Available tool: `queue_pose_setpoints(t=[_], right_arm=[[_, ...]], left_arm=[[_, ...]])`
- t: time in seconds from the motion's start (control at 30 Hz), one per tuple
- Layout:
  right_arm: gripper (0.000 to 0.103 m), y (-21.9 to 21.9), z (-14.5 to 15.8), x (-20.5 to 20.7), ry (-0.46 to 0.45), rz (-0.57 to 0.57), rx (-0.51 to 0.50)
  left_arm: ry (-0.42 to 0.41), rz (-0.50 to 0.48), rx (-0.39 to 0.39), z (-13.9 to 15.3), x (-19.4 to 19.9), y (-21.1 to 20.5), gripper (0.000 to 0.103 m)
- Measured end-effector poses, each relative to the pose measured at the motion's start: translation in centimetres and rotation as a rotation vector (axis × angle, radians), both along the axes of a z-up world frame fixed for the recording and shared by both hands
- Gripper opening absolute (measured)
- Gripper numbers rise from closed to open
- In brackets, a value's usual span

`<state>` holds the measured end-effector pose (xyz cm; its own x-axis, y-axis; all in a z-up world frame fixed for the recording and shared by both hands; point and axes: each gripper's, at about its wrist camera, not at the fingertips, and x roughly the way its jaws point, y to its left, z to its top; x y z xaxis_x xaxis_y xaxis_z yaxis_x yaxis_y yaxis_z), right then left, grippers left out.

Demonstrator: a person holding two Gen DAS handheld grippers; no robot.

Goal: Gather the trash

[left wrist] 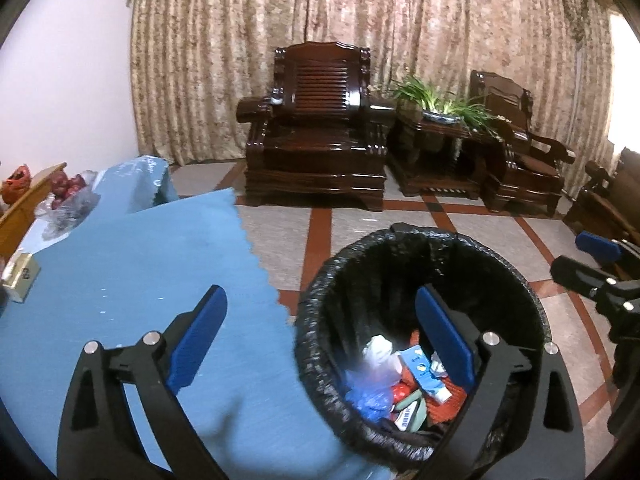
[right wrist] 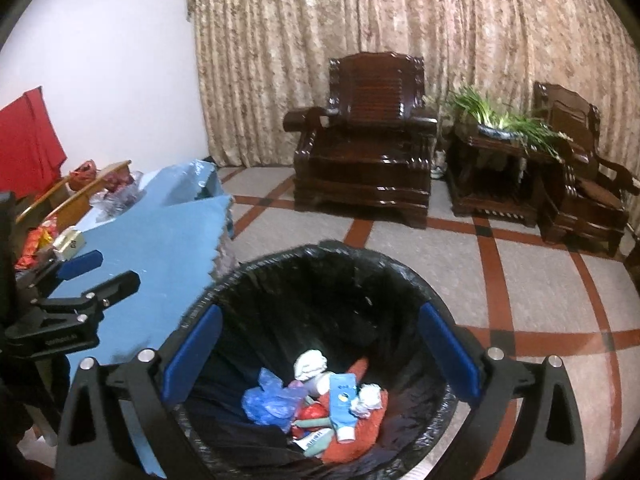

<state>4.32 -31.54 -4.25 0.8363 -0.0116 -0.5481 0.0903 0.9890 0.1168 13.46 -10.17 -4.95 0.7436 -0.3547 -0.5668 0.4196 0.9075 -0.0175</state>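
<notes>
A bin lined with a black bag [left wrist: 400,236] [right wrist: 320,250] stands on the floor beside the blue-covered table [left wrist: 120,280] [right wrist: 160,248]. Inside lies trash [left wrist: 384,376] [right wrist: 320,396]: a blue plastic bag, crumpled white paper, a blue tube and red scraps. My left gripper [left wrist: 320,296] [right wrist: 100,272] is open and empty, one finger over the table edge and the other over the bin. My right gripper [right wrist: 320,310] [left wrist: 588,260] hangs open and empty above the bin's mouth, its fingers spanning the trash below.
On the table's far left lie a small cream box [left wrist: 20,276] [right wrist: 70,242] and a clear bag of red fruit [left wrist: 66,196]. Dark wooden armchairs [left wrist: 316,132] [right wrist: 364,140] and a side table with a plant [left wrist: 440,100] stand by the curtain across the tiled floor.
</notes>
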Motion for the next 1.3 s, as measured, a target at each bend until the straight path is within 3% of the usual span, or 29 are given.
queue_pose_setpoints(t=[0.53, 1.3], right_arm=[[0.097, 4.4, 4.9, -3.0, -0.035, 0.053, -0.007], [0.097, 6.8, 6.8, -3.9, -0.055, 0.068, -0.061]], left_arm=[[-0.043, 0.101, -0.001, 4.8, -5.4, 4.2, 0.094], [-0.099, 0.135, -0.056, 7.8, -8.6, 6.1, 0.094]])
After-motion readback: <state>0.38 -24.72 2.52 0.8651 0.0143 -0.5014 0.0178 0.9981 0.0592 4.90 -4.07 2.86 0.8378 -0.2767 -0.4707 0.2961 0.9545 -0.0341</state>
